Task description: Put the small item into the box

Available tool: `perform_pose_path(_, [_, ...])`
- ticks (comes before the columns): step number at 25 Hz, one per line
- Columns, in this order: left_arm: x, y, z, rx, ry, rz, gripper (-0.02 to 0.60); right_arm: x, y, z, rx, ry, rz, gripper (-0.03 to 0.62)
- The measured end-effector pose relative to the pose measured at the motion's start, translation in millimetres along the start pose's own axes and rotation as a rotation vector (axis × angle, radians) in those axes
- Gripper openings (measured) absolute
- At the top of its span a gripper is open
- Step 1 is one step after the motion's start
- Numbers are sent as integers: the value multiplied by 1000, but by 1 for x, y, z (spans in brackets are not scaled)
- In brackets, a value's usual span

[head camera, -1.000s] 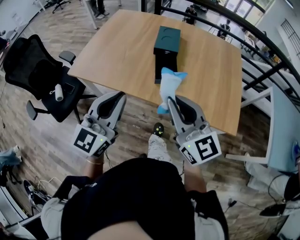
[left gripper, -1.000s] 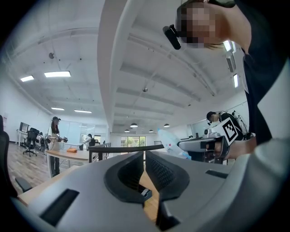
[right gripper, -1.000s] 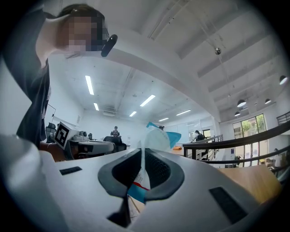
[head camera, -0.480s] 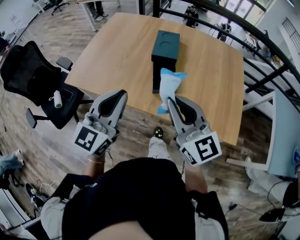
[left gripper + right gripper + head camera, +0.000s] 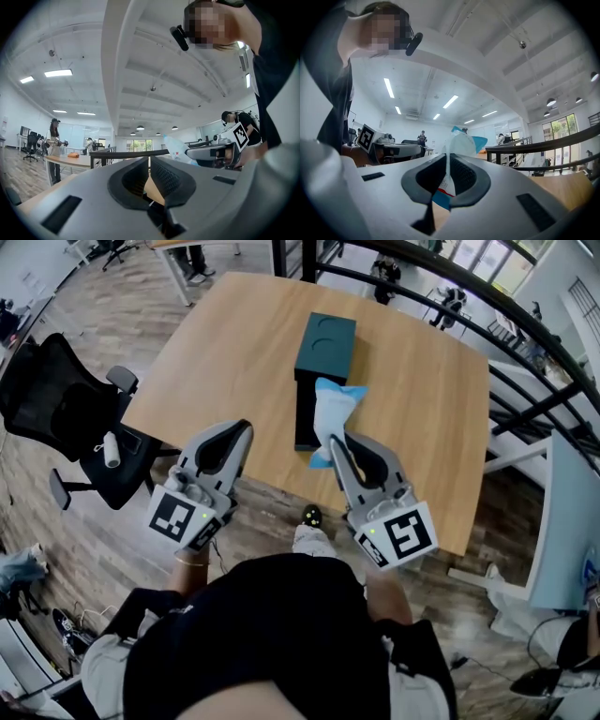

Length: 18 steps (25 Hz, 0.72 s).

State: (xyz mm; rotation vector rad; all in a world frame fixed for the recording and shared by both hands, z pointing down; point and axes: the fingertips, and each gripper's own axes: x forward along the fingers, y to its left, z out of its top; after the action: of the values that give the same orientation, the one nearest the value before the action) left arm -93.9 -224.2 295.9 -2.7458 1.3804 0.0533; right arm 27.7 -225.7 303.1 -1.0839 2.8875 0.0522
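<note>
The right gripper (image 5: 331, 440) pinches a white-and-blue packet (image 5: 334, 412) at centre frame; in the head view the packet overlaps the near end of the dark teal box (image 5: 325, 338) on the wooden table (image 5: 225, 352). The left gripper (image 5: 246, 427), at lower left, has its jaws together, holding nothing.
</note>
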Motion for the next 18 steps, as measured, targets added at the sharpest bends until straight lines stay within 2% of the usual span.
perform_pose_path(18, [95,12,-13,2,-3,-32,21,18,-88,-20,-2,36,-11,34])
